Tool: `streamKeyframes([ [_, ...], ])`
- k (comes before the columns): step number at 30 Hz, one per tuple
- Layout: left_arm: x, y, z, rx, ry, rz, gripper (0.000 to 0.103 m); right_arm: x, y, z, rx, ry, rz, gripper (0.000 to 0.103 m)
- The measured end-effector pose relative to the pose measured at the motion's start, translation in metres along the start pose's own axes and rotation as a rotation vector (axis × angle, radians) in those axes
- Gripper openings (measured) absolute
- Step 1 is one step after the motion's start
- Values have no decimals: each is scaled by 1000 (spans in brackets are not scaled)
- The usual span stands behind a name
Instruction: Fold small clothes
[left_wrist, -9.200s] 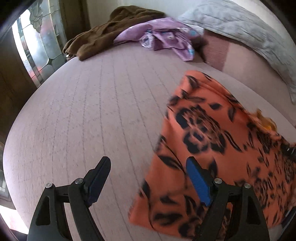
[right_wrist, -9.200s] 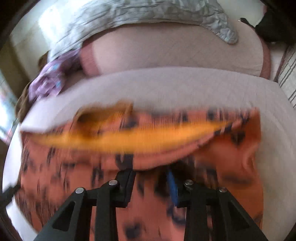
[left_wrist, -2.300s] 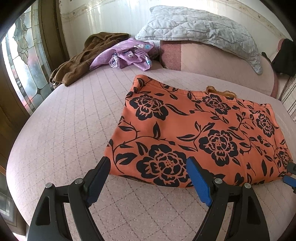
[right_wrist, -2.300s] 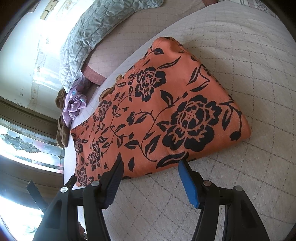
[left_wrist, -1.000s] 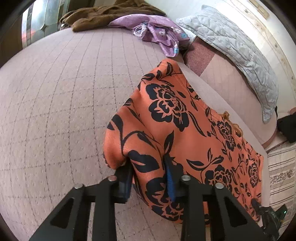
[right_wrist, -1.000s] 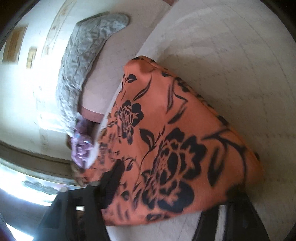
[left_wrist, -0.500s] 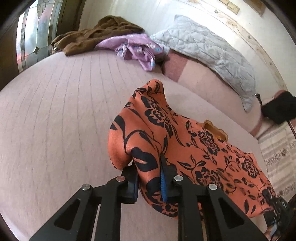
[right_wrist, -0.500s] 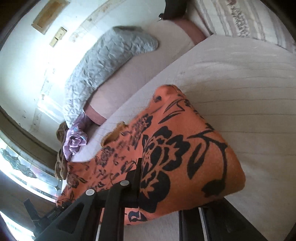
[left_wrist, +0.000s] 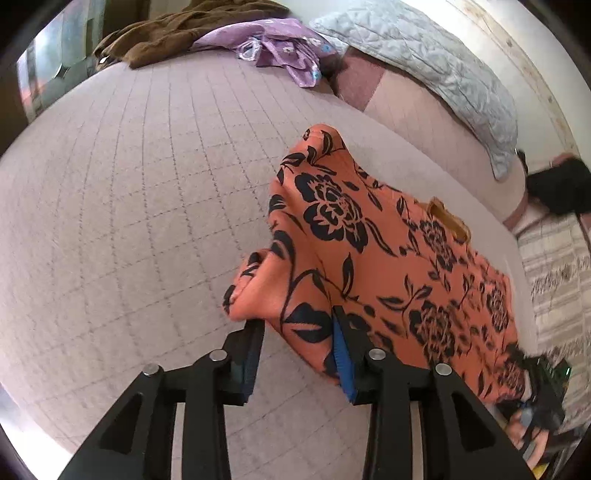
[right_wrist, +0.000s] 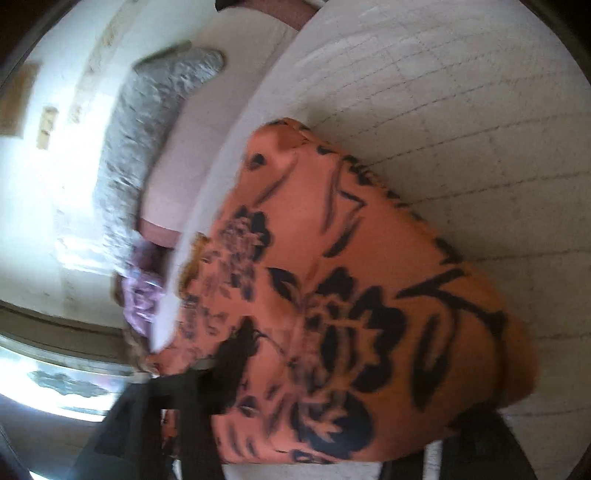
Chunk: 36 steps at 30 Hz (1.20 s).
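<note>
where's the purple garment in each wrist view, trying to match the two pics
Left wrist: the purple garment lies at top centre, on the bed's far edge beside the brown garment.
Right wrist: it sits at left of centre, blurred, by the orange floral cloth.
Shared landmark: the grey quilted pillow.

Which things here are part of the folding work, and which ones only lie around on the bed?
In the job:
orange garment
left tool, gripping its near edge
right tool, mostly hidden under the cloth

Lying about:
purple cloth
brown cloth
grey pillow
dark item at the far right
</note>
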<state>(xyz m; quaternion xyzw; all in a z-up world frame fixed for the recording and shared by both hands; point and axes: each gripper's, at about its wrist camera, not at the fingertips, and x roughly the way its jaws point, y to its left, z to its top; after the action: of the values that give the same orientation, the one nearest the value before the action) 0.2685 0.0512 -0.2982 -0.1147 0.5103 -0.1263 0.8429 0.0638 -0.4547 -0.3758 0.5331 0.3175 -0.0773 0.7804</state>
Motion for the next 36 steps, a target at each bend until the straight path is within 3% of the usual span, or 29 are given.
streamKeyframes([
  [2, -3, -3, -8, 79, 30, 14, 47, 0, 0, 0, -10, -22, -2, 62],
  [3, -5, 1, -11, 116, 47, 25, 59, -1, -1, -1, -13, -34, -8, 60],
  [5, -8, 13, -14, 122, 39, 43, 66, -5, -4, -2, -34, -51, -29, 55],
  [7, -14, 33, -11, 89, 19, 69, 66, -7, -1, -3, -93, -76, -100, 29],
  [10, -28, 64, -3, -1, -75, 153, 66, -12, 9, -8, -162, -128, -142, 23],
  [12, -28, 76, 2, -34, -106, 202, 66, -18, 32, -17, -294, -191, -216, 21],
  [15, -16, 78, 6, -50, -73, 194, 66, -28, 72, -32, -449, -269, -252, 19],
  [18, -7, 71, 10, -43, -67, 216, 66, -34, 119, -55, -579, -294, -238, 19],
  [23, -18, 85, 23, -117, -136, 294, 66, -21, 209, -121, -855, -261, -219, 19],
  [27, -29, 114, 28, -208, -194, 396, 66, 21, 255, -177, -904, -83, -142, 19],
  [29, -29, 125, 30, -240, -208, 436, 66, 56, 260, -200, -887, 49, -141, 24],
  [31, -30, 135, 31, -254, -207, 466, 66, 107, 251, -231, -882, 235, -165, 45],
  [33, -26, 136, 34, -256, -208, 466, 66, 122, 241, -249, -907, 260, -138, 68],
  [35, -27, 135, 35, -254, -217, 459, 66, 108, 238, -260, -967, 199, -58, 75],
  [36, -26, 132, 36, -249, -226, 448, 66, 100, 236, -259, -966, 244, 24, 81],
])
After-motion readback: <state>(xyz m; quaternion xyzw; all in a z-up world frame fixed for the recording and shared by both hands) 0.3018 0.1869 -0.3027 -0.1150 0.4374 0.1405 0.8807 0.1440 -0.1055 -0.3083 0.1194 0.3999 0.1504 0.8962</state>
